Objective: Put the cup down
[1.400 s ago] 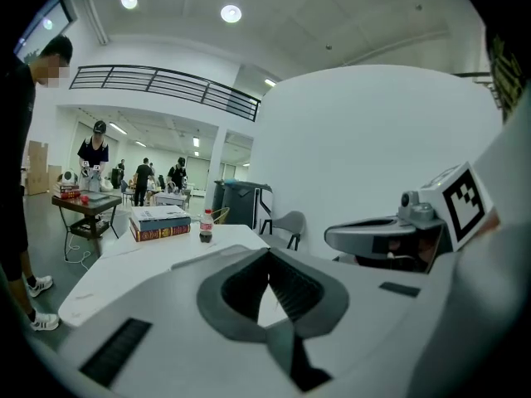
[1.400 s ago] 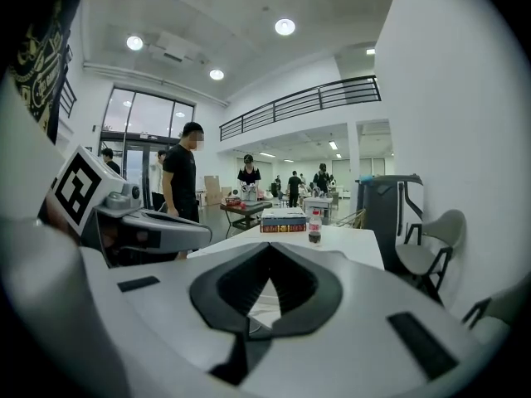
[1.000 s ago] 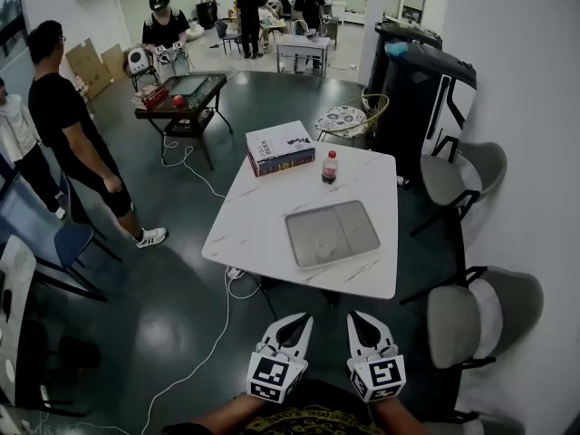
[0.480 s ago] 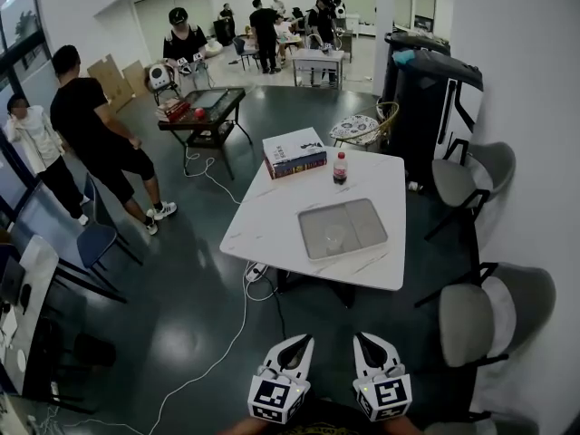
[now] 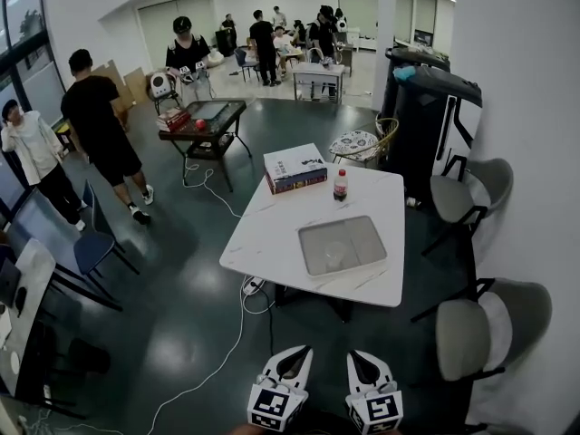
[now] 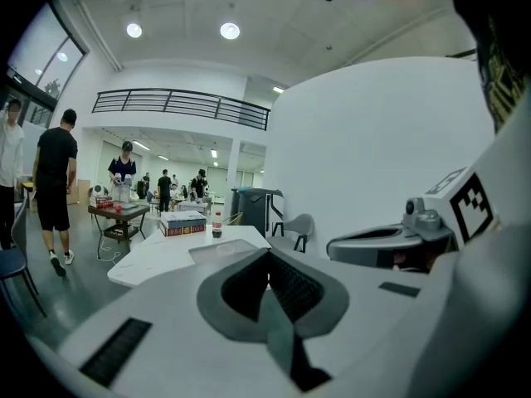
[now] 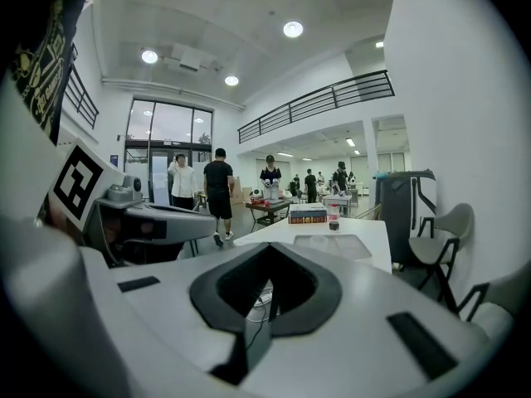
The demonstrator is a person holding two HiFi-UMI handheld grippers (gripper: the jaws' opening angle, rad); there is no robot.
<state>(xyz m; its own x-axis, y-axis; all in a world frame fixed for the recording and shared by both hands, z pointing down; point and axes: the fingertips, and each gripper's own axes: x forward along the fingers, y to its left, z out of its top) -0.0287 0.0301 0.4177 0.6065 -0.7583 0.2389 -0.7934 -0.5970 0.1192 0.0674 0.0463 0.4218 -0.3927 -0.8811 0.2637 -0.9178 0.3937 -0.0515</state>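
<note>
White marbled worktop [image 5: 263, 234] in the head view carries a grey tray [image 5: 362, 234], and the clear cup [image 5: 333, 255] stands upright on it, well apart from both grippers. At the bottom of that frame the left gripper [image 5: 293, 359] and the right gripper [image 5: 362, 362] hang side by side over the dark floor [image 5: 181, 315], short of the worktop's near edge.

In the left gripper view the jaws are pressed together with nothing between them, and the cup [image 6: 224, 249] shows faintly, far ahead on the tray.

In the right gripper view the jaws also meet on nothing, and the cup [image 7: 317, 242] is again distant.

Judged from this, the cup is already set down. Doing the step well now means keeping both grippers clear of the worktop, so nothing jars the tray or the bottle [image 5: 341, 186] behind it.
</note>
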